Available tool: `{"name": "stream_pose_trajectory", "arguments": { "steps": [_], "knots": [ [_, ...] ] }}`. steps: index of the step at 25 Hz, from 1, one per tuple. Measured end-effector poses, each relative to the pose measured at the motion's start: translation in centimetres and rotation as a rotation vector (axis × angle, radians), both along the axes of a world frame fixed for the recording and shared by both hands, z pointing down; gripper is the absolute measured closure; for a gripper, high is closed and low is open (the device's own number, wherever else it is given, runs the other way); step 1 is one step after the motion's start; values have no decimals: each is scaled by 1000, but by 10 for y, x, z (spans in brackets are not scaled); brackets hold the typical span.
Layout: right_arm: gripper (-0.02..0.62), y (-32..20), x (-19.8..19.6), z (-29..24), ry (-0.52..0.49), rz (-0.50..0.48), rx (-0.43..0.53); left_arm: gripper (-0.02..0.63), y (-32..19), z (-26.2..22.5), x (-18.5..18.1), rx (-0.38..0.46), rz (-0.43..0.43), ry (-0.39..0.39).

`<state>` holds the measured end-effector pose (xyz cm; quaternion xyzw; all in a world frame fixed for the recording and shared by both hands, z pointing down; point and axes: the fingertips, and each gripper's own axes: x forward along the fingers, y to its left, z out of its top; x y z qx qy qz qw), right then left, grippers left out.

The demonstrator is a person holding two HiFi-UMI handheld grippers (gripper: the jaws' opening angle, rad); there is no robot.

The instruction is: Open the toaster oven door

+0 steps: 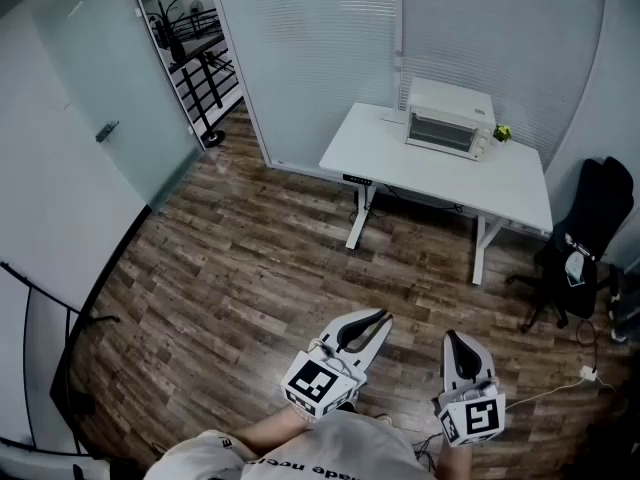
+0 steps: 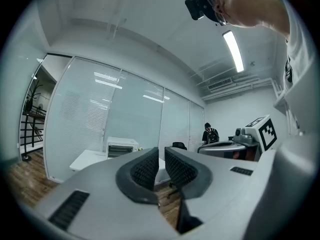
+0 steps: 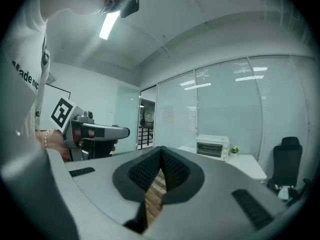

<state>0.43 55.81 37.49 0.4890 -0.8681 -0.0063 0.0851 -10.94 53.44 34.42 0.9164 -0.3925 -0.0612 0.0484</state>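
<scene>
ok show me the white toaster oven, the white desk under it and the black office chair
white toaster oven point(image 1: 441, 129), head view, its glass door
white desk point(image 1: 430, 173), head view, bare top
black office chair point(image 1: 597, 203), head view, backrest

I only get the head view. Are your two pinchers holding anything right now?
Observer: No. The left gripper view shows the left gripper with its jaws a little apart, nothing between them.
Operator: And the other one?
Observer: The right gripper view shows the right gripper pinched shut at its tips, empty.
Operator: Is anybody else in the room?
Observer: Yes. A person in dark clothes stands far off, seen in the left gripper view.
</scene>
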Motion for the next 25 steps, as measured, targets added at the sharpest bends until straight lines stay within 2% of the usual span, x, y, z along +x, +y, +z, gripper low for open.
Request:
{"name": "stream_pose_trajectory", "arguments": {
  "steps": [7, 17, 25],
  "knots": [
    [588, -16, -6, 1, -20, -11, -2, 555, -15, -5, -10, 15, -20, 28],
    [588, -48, -39, 13, -6, 17, -21, 555, -49, 7, -50, -12, -19, 34],
    [588, -86, -31, 20, -6, 37, -35, 555, -87, 17, -41, -33, 9, 38]
  ]
}}
